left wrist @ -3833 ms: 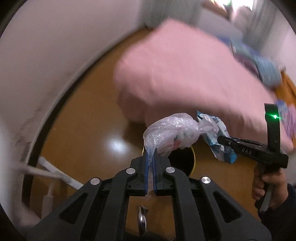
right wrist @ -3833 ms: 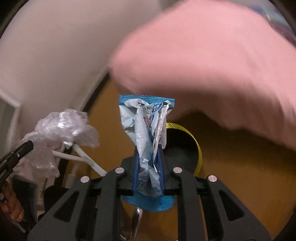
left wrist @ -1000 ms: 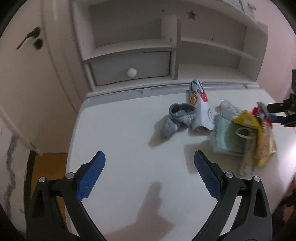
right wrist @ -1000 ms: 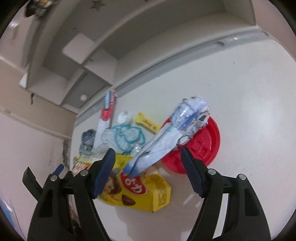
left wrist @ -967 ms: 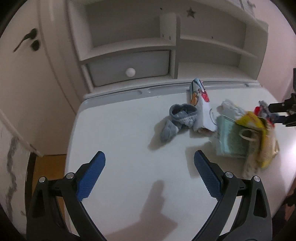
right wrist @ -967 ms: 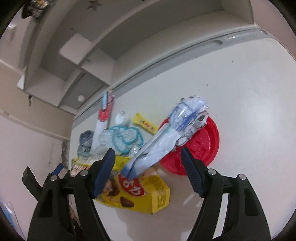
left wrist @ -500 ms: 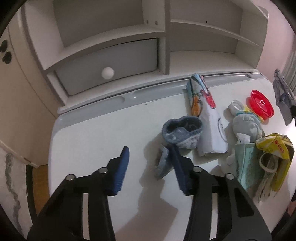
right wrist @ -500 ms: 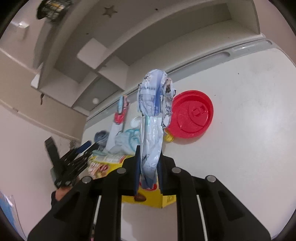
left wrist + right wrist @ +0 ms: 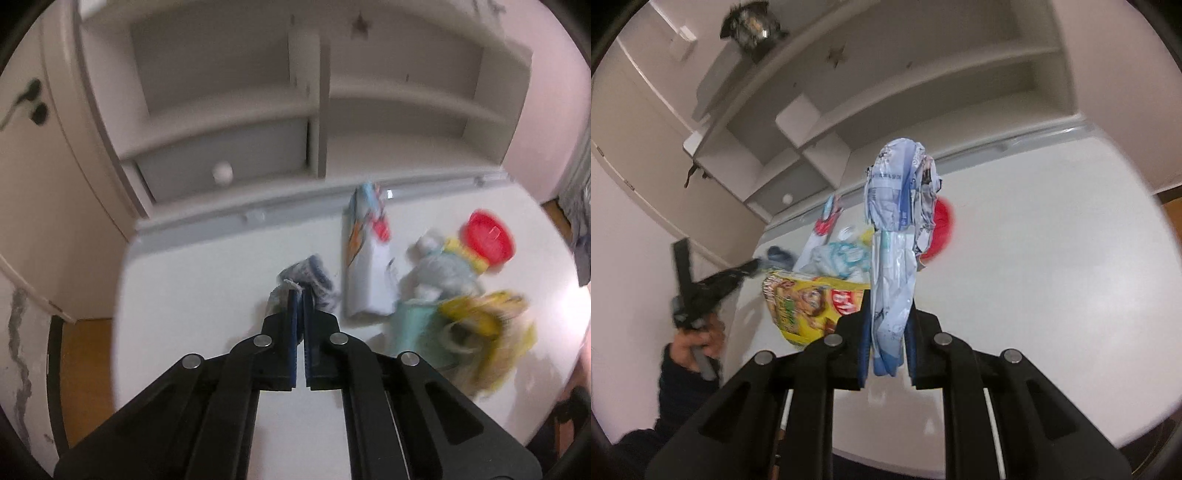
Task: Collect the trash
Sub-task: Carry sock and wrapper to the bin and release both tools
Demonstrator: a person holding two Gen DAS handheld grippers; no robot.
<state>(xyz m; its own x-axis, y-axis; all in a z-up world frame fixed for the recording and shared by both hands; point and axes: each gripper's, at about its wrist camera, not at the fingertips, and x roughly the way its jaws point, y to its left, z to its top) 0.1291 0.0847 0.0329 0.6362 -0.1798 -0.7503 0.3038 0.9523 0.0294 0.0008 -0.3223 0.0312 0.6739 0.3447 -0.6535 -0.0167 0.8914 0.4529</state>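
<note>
Trash lies on a white desk (image 9: 207, 280). My left gripper (image 9: 299, 295) is shut on a crumpled grey-blue scrap (image 9: 314, 275) at the desk surface. It also shows blurred at the left of the right wrist view (image 9: 753, 266). My right gripper (image 9: 888, 332) is shut on a crumpled pale blue and white wrapper (image 9: 901, 206) and holds it upright above the desk. A white carton (image 9: 365, 258), a pale plastic bag (image 9: 443, 273), a yellow snack bag (image 9: 809, 306) and a red lid (image 9: 487, 240) lie on the desk.
A white hutch with shelves (image 9: 314, 110) and a grey drawer (image 9: 225, 155) stands at the desk's back. A cream door (image 9: 33, 147) is on the left. Wooden floor (image 9: 86, 369) shows past the desk's left edge.
My left gripper has closed on the grey-blue scrap. My right gripper has lifted the wrapper higher off the red lid. Earlier both grippers dropped trash into a bin and came to the desk.
</note>
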